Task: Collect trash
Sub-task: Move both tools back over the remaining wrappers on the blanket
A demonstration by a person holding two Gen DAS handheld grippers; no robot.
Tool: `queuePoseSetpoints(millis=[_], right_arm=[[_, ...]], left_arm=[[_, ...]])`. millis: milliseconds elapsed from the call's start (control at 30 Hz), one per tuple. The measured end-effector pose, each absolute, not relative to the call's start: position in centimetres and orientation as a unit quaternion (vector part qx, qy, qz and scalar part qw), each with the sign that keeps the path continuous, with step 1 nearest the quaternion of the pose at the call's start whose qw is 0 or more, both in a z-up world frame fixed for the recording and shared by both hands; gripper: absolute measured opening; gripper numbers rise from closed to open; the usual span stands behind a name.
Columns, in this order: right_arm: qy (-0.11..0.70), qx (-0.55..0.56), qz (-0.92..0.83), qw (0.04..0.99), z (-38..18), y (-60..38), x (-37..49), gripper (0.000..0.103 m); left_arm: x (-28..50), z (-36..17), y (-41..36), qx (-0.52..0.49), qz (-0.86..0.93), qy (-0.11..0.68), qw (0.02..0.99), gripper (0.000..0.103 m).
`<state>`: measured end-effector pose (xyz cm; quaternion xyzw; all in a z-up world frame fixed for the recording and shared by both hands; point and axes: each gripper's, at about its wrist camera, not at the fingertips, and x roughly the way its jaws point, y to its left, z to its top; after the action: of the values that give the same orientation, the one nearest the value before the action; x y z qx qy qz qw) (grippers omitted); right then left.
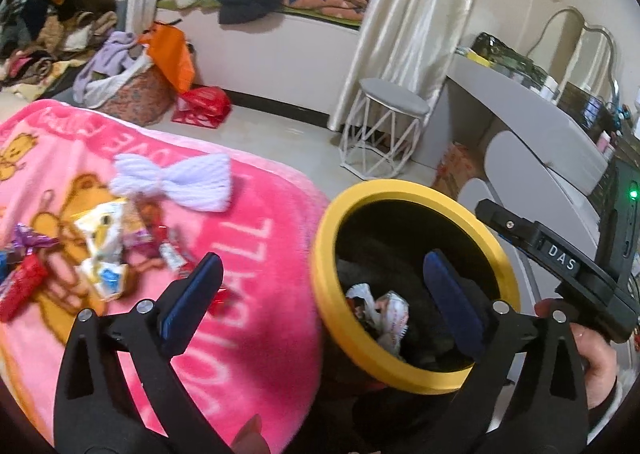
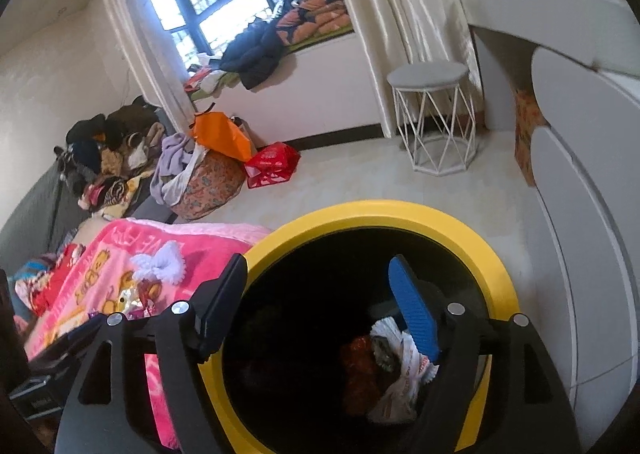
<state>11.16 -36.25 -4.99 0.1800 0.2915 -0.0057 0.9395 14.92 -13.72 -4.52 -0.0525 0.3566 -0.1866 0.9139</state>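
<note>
Wrappers (image 1: 100, 250) lie scattered on the pink blanket (image 1: 248, 254) at left. The left gripper (image 1: 320, 286) gapes wide and empty, straddling blanket and yellow-rimmed bin (image 1: 324, 286). More trash (image 2: 394, 374) sits inside the bin, where the right gripper (image 2: 320, 302) hangs open, holding nothing.

The left gripper (image 1: 320, 286) points forward and downward, its blue-padded jaws spread wide with nothing pinched between them. The right gripper (image 2: 316, 294) tilts down the same way, jaws parted and empty. In the left wrist view the right gripper's black body sits at the far right, a hand (image 1: 592, 350) wrapped around its handle, a dark sleeve at the wrist.
</note>
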Motion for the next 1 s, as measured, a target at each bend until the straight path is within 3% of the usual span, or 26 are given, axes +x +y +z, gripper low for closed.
queuePoseSetpoints(millis=[1000], right_arm=[[0.265,0.059,0.105,0.957,-3.3,-24.8,10.1,0.074]], left_arm=[[12.2,-2.1,-2.7,-0.083,-0.078,0.302,0.947,0.092]])
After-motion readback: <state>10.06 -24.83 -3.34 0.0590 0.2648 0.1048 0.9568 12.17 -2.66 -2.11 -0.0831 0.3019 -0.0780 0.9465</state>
